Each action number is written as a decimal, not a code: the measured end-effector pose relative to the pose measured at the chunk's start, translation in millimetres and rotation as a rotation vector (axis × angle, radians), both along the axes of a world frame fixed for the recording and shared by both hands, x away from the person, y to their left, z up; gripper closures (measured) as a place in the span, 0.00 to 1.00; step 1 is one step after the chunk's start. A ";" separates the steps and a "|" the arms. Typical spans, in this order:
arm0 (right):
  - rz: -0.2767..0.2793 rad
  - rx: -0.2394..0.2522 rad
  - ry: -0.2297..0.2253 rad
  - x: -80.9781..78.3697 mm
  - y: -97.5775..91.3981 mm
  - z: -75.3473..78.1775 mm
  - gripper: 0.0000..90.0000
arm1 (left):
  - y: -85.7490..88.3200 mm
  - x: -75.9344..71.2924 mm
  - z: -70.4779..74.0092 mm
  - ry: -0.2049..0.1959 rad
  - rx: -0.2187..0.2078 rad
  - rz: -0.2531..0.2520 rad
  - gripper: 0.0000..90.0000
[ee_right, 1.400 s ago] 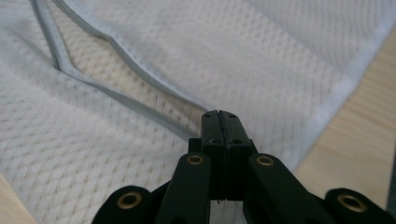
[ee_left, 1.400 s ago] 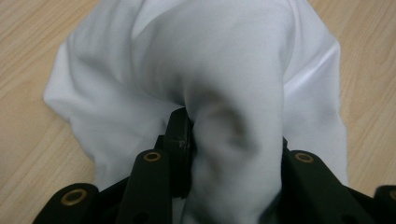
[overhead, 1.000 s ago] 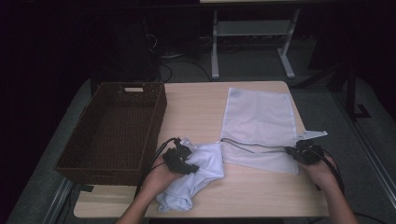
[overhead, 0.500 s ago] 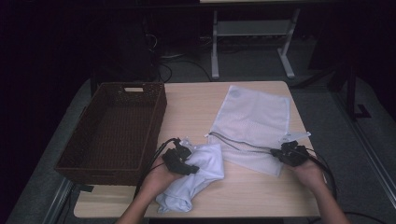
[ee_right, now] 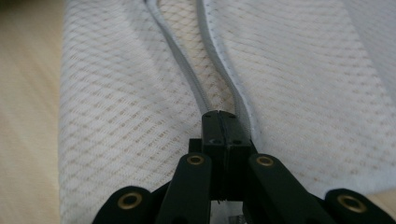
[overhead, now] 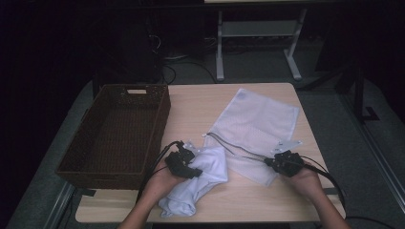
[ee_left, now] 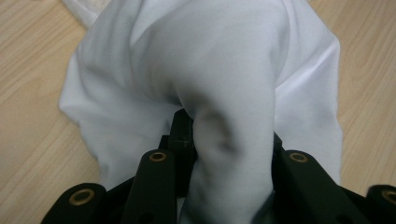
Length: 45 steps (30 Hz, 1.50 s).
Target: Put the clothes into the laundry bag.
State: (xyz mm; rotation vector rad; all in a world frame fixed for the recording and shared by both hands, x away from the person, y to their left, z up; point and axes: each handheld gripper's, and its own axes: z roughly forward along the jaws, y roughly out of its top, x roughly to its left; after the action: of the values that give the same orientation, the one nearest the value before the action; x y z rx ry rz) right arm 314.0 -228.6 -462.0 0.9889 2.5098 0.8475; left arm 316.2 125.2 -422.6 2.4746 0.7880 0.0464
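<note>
Jaws clamp mesh bag [ee_right: 299, 70] zipper edge; white garment [ee_left: 224, 79] gripped

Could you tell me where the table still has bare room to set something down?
Bare wood lies on the table between the wicker basket and the mesh bag, and along the near edge below both grippers. It is crowded mid-table, where the left gripper holds the white cloth and the right gripper pinches the bag's zipper edge.

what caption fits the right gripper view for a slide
Right gripper shut on the zipper edge of a white mesh laundry bag lying on the wooden table.
</note>
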 end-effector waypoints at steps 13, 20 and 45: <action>0.115 -0.021 -0.008 -16.9 37.9 2.9 0.99 | 0.1 -0.8 -2.4 0.001 0.006 0.006 0.76; 0.064 0.074 -0.030 -1.3 31.7 20.5 0.81 | -1.3 -1.2 -3.7 -0.002 0.016 0.002 0.76; 0.110 0.159 0.023 61.8 72.9 -4.5 0.70 | -1.6 -1.8 -6.5 0.000 0.016 -0.001 0.75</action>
State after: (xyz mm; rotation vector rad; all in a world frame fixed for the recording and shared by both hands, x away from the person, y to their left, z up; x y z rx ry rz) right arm 375.7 -155.7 -466.5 0.9198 2.5678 1.0886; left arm 314.4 123.6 -429.1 2.4903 0.7891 0.0519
